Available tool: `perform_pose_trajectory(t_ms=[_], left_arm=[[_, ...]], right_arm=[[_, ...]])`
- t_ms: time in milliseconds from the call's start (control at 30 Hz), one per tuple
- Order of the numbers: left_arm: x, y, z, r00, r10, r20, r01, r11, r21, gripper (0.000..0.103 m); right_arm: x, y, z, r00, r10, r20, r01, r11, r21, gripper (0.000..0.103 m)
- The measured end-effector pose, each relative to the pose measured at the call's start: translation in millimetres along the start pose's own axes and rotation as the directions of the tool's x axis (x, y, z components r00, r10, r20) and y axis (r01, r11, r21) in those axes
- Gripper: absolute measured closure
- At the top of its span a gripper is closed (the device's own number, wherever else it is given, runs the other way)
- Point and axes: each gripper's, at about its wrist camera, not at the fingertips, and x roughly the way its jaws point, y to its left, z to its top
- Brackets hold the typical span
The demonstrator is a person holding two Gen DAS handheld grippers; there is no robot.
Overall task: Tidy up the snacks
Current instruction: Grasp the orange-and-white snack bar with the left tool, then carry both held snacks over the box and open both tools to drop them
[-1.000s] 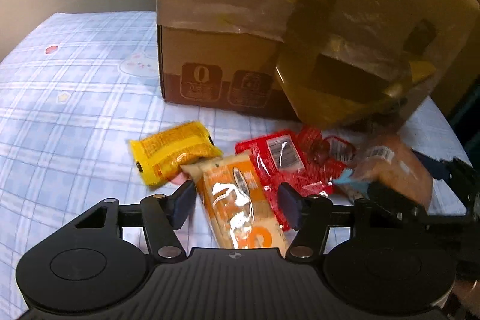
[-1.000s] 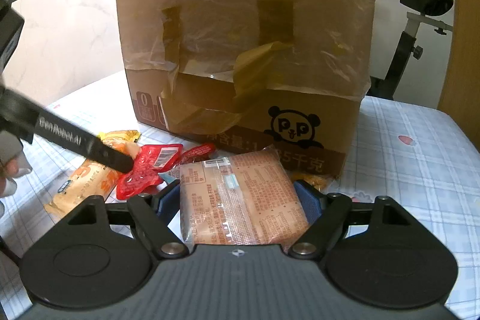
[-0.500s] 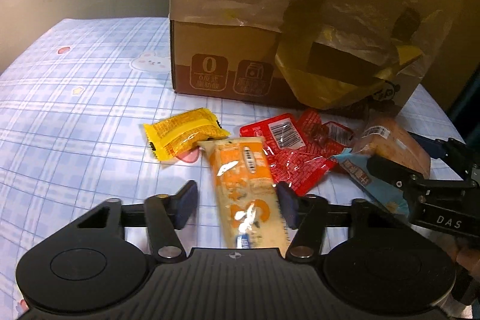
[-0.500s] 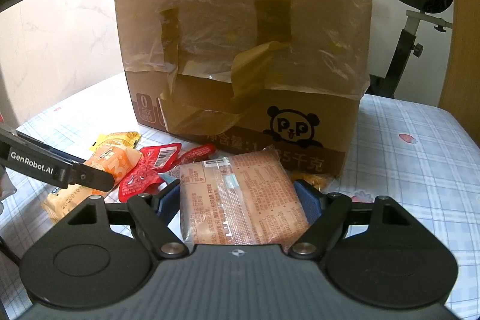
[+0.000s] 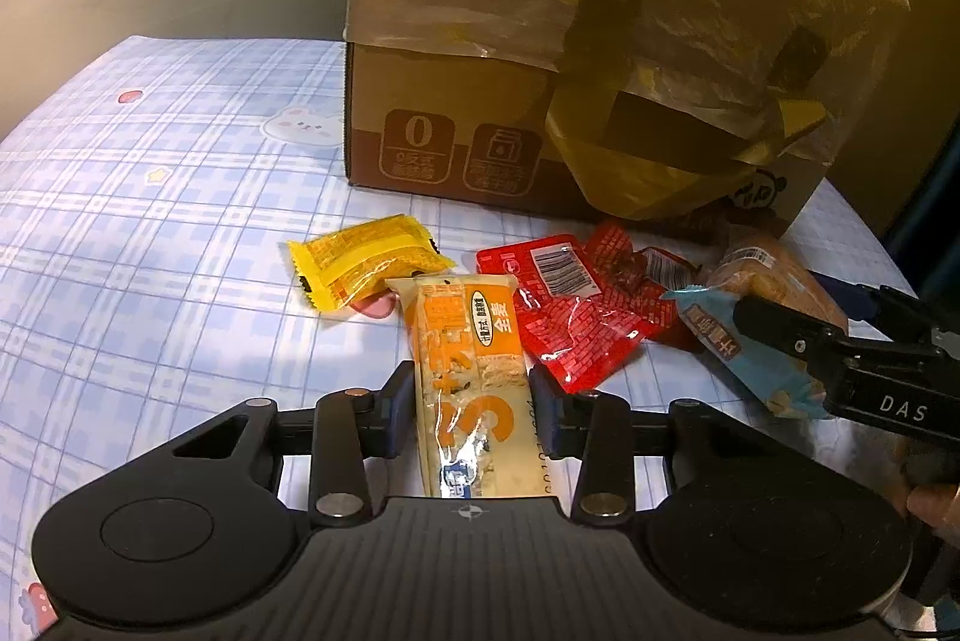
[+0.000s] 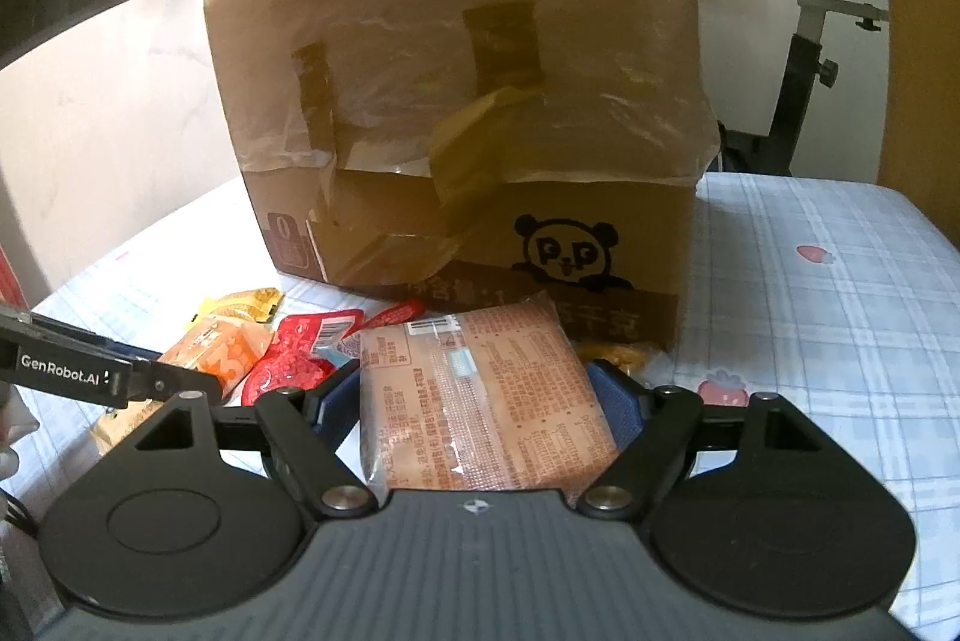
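My left gripper (image 5: 472, 404) is shut on an orange and cream snack bar (image 5: 471, 377) that lies lengthwise between its fingers on the cloth. My right gripper (image 6: 480, 395) is shut on a flat brown snack packet (image 6: 480, 401) and holds it in front of the cardboard box (image 6: 468, 113). A yellow packet (image 5: 366, 266), red packets (image 5: 576, 311) and a light blue packet (image 5: 744, 347) lie beside the box (image 5: 600, 41). The right gripper's arm shows at the right of the left wrist view.
The blue checked tablecloth (image 5: 150, 221) covers the table, with open cloth to the left and to the right (image 6: 840, 311). The taped box stands at the back. An exercise bike (image 6: 828, 41) stands behind the table at right.
My left gripper has drawn back and its fingers have closed on the orange snack bar. The right gripper has kept hold of the brown packet and lifted it slightly.
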Motion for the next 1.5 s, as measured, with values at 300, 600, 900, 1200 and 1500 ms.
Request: perform_pose_trajectory(t_ms=[300,600,900,1200,1500], left_arm=[[-16.5,1.9,2.9,0.998,-0.015,0.055,0.015,1.0,-0.01,0.061],[-45.8,6.2,15.6,0.987,-0.047,0.156,0.053,0.998,-0.032,0.061],[-96.1,0.7,43.6,0.946,-0.11,0.306,0.102,0.994,0.042,0.062],[-144.9,-18.7,99.7,0.867,-0.225,0.444,0.174,0.973,0.152,0.061],[-112.8,-40.8,183.3,0.848,-0.232,0.476,0.15,0.967,0.204,0.061]], right_arm=[[0.5,5.0,2.2,1.0,-0.013,-0.017,0.012,1.0,-0.02,0.024],[-52.3,-12.9,10.5,0.997,-0.046,0.054,0.04,0.993,0.112,0.024],[-125.1,-31.1,60.8,0.962,-0.12,0.243,0.085,0.985,0.148,0.024],[-142.4,-27.4,146.6,0.92,-0.059,0.388,0.033,0.997,0.075,0.024],[-66.0,-19.3,213.5,0.949,-0.007,0.315,-0.002,1.0,0.03,0.024]])
